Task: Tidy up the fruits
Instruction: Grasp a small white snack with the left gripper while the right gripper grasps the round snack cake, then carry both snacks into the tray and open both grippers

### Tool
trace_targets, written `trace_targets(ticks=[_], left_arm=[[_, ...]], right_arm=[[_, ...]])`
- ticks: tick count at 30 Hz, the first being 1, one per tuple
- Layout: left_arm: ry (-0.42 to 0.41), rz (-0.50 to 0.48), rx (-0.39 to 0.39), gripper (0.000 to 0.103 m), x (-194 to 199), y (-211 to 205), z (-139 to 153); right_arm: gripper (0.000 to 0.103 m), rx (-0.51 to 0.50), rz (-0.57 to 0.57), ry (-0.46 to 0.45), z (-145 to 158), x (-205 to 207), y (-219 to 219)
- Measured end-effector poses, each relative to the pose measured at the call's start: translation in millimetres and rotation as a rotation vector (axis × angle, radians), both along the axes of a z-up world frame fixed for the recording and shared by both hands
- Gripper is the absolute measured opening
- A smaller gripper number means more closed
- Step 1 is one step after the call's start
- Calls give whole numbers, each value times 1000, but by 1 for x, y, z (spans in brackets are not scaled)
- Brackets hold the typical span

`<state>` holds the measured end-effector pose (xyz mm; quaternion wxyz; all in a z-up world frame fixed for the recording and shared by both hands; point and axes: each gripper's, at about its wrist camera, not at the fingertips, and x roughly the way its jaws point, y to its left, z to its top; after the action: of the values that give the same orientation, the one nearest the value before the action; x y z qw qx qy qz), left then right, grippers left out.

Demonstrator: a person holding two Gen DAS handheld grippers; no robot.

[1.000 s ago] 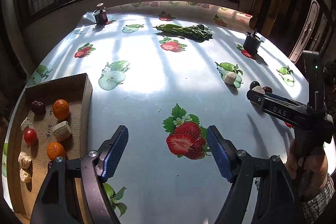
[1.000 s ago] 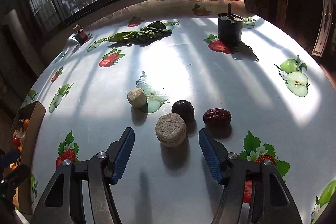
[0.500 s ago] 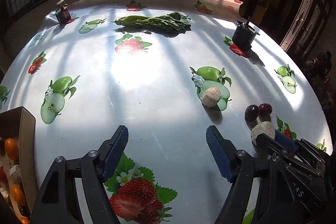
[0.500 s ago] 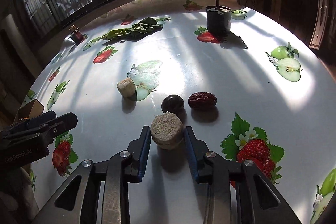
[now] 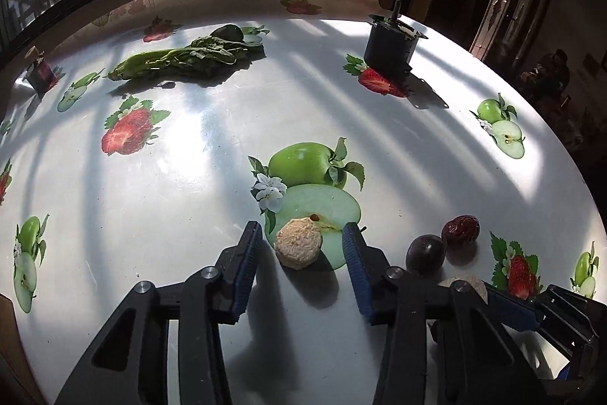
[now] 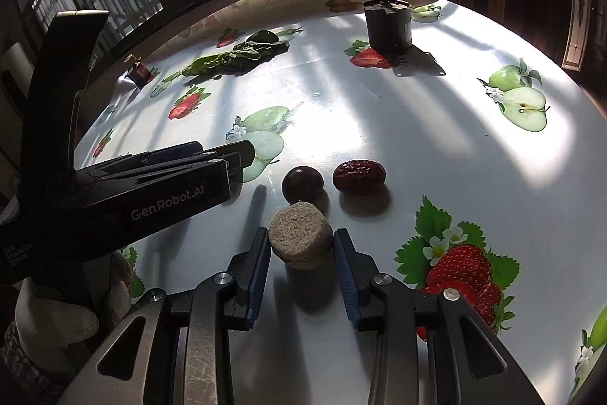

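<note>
Since half a second ago the left gripper [image 5: 301, 249] has advanced to straddle the small beige puck [image 5: 298, 248] at lower centre, jaws wide and untouching; it should centre before closing. In the right view, the right gripper [image 6: 302, 259], level and low over the table [image 6: 436, 147], clamps the larger beige puck [image 6: 299, 238], lower centre.

Open worktop [image 5: 159, 200] is stretching ahead and left of the left gripper [image 5: 301, 253], whose fingers [image 5: 248, 253] are flanking a small tan puck [image 5: 299, 243] with gaps either side. Just to its right, a dark plum [image 5: 425, 254] and red date [image 5: 460, 229] are sitting touching, crowding that side, with the right gripper [image 6: 302, 253] and its larger puck [image 6: 300, 238] closing in behind them. Farther off, leafy greens [image 5: 189, 57] and a black motor [image 5: 390, 49] are standing well apart.
</note>
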<state>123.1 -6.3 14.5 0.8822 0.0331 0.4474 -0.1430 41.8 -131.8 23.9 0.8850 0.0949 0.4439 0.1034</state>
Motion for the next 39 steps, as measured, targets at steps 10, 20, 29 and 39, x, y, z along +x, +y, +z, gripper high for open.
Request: trace_targets(ticks=[10,20,29,39], left_arm=[[13,17,-26,23,-21,8,11],[-56,92,-96,23,-88,53,55],[-114,304,-65,23,-181,156,72],[-125,598,-22,23,-274,297,72]], right_arm=[[36,-18,6,-30,2,-3,4],[36,30,64,-79,11,-12,14],[36,-11,83,-108,12,-19,26],[36,-39,225,-132,32,-58,84]])
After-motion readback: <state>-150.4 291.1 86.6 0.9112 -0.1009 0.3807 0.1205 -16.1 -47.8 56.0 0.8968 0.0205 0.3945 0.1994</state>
